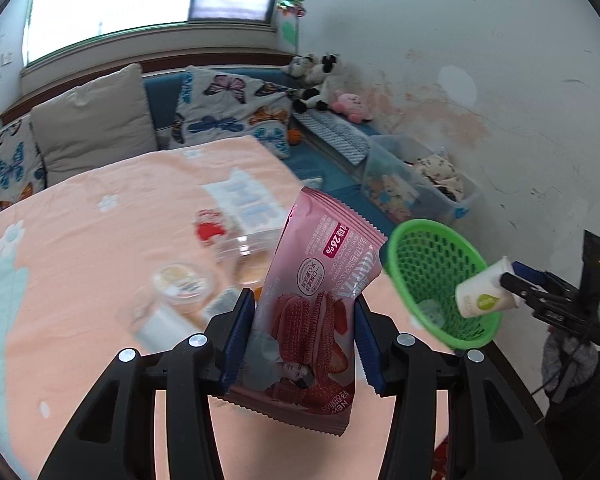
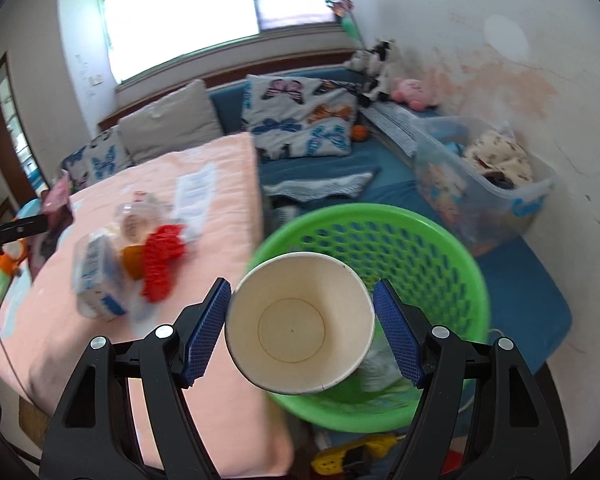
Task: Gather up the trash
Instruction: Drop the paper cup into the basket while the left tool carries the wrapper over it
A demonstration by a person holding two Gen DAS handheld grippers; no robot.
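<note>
My left gripper (image 1: 304,336) is shut on a pink snack wrapper (image 1: 320,300) and holds it upright above the peach-covered table (image 1: 80,280). My right gripper (image 2: 302,328) holds a white paper cup (image 2: 300,324) between its blue pads, mouth toward the camera, over the near rim of the green mesh basket (image 2: 400,240). In the left wrist view the cup (image 1: 484,294) and right gripper (image 1: 512,284) hang at the green basket's (image 1: 436,272) right rim. Crumpled white trash lies inside the basket.
On the table lie a clear plastic container (image 1: 244,248), a lidded cup (image 1: 184,280), a tissue pack (image 2: 96,280) and a red item (image 2: 162,256). A clear storage bin (image 2: 480,184), cushions and plush toys sit on the blue bench behind. A yellow object (image 2: 356,456) lies on the floor.
</note>
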